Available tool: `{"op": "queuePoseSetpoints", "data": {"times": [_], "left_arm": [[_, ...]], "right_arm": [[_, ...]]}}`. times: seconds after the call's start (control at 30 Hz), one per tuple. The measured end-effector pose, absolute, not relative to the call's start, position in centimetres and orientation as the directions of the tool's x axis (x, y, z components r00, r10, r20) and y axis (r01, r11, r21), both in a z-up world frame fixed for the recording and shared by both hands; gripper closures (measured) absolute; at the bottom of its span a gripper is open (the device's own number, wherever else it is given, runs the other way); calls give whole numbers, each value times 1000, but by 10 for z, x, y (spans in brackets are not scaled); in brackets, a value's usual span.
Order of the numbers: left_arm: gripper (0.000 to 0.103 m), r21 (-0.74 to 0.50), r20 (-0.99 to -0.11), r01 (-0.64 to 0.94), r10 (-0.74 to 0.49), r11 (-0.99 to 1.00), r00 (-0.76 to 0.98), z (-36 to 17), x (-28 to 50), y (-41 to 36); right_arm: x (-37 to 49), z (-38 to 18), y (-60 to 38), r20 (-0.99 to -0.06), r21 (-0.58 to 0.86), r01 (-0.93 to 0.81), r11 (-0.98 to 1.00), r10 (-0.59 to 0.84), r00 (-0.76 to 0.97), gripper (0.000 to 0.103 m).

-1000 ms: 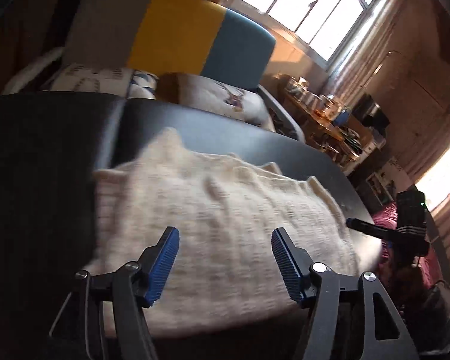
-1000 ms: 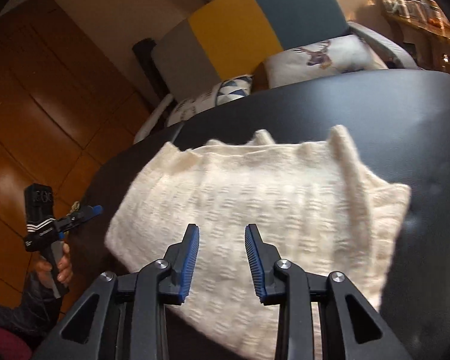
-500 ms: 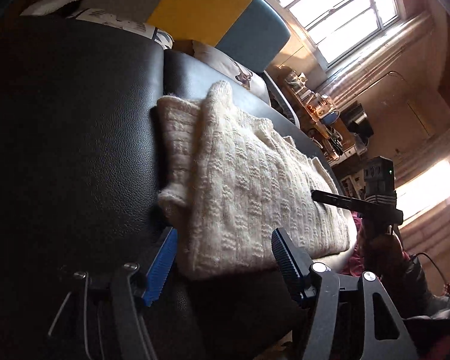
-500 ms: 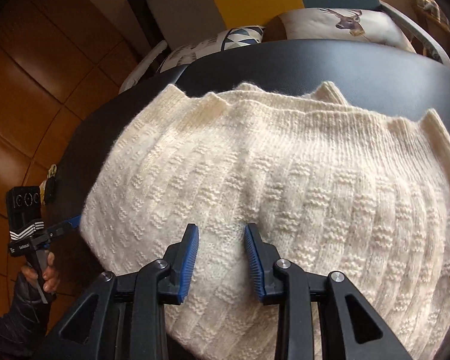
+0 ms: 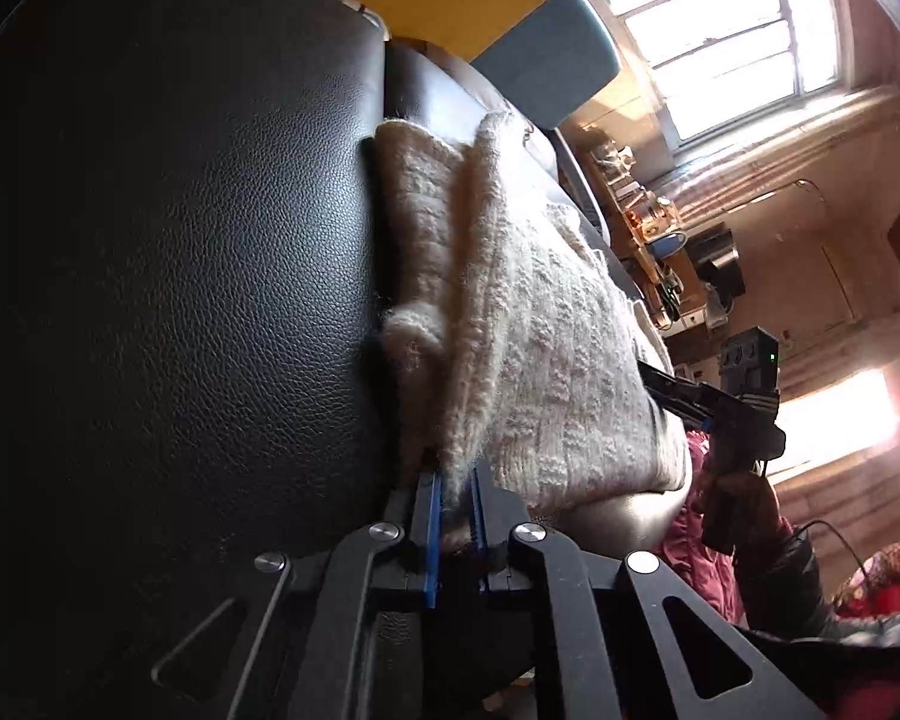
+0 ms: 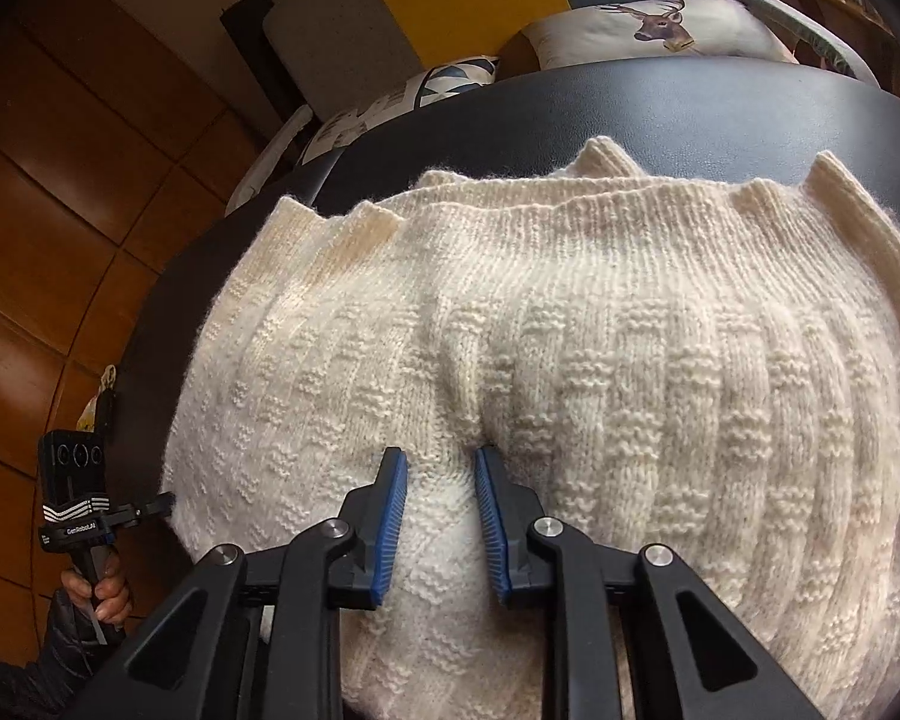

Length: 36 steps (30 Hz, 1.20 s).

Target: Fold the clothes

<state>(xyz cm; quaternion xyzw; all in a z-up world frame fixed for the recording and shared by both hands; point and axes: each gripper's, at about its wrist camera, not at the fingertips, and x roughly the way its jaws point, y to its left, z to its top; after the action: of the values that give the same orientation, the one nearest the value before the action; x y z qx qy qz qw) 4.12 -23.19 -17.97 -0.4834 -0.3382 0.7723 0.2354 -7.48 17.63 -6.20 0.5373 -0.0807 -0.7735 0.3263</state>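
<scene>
A cream knitted sweater [image 6: 570, 360], ribbed and basket-patterned, lies folded on the pebbled black leather table [image 5: 180, 240]. The left tool [image 5: 453, 504] pinches its fuzzy edge tight. The right tool [image 6: 441, 498], blue ridged pads partly apart, presses a raised fold of knit between them.

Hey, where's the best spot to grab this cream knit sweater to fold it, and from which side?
Grip the sweater at its thick near edge, coming in low and level from the near side. It lies flat on the black table, so only edges offer a pinchable lip. The left tool already clamps one end; the right tool straddles a raised ridge.
</scene>
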Motion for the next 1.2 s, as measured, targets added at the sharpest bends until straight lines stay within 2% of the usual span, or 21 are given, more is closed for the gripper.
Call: {"op": "queuePoseSetpoints", "data": {"times": [0.23, 0.33, 0.47, 0.57, 0.73, 0.77, 0.8, 0.83, 0.87, 0.97, 1.1, 1.13, 1.2], "left_arm": [[69, -734, -554, -26, 619, -679, -557, -137, 34, -259], [66, -692, -580, -38, 586, -721, -566, -125, 13, -253], [55, -626, -623, -93, 568, -774, -537, -116, -30, -229], [51, -569, -671, -128, 549, -812, -499, -118, -69, -208], [52, -463, -760, -137, 472, -876, -447, -130, -106, -177], [76, -416, -779, -133, 428, -900, -459, -132, -108, -173], [94, -351, -800, -125, 366, -928, -475, -134, -107, -170], [96, -343, -803, -101, 347, -934, -484, -137, -104, -173], [96, -387, -795, -61, 366, -920, -484, -143, -101, -183], [94, -483, -759, 11, 412, -876, -505, -148, -90, -203], [91, -416, -749, 7, 338, -909, -569, -122, -77, -200], [89, -431, -723, -25, 362, -902, -589, -109, -76, -195], [79, -466, -664, -111, 430, -878, -612, -85, -74, -183]], "right_arm": [[-74, -64, 181, -757, 503, 409, -761, -617, -216, 81], [-74, -64, 180, -754, 508, 408, -759, -620, -215, 80], [-76, -67, 180, -747, 518, 409, -751, -630, -210, 80], [-78, -68, 181, -741, 533, 407, -742, -641, -198, 81], [-81, -70, 183, -729, 552, 411, -726, -659, -184, 81], [-81, -70, 184, -728, 554, 412, -723, -661, -182, 82], [-81, -71, 185, -729, 553, 412, -724, -660, -182, 84], [-82, -71, 186, -733, 549, 409, -729, -655, -183, 90], [-82, -72, 187, -737, 545, 407, -733, -650, -184, 95], [-86, -78, 195, -712, 590, 373, -716, -679, -179, 100], [-86, -80, 198, -697, 607, 372, -702, -695, -175, 100], [-86, -80, 198, -695, 609, 372, -701, -697, -175, 100], [-86, -80, 199, -686, 619, 368, -694, -706, -175, 100]]}}
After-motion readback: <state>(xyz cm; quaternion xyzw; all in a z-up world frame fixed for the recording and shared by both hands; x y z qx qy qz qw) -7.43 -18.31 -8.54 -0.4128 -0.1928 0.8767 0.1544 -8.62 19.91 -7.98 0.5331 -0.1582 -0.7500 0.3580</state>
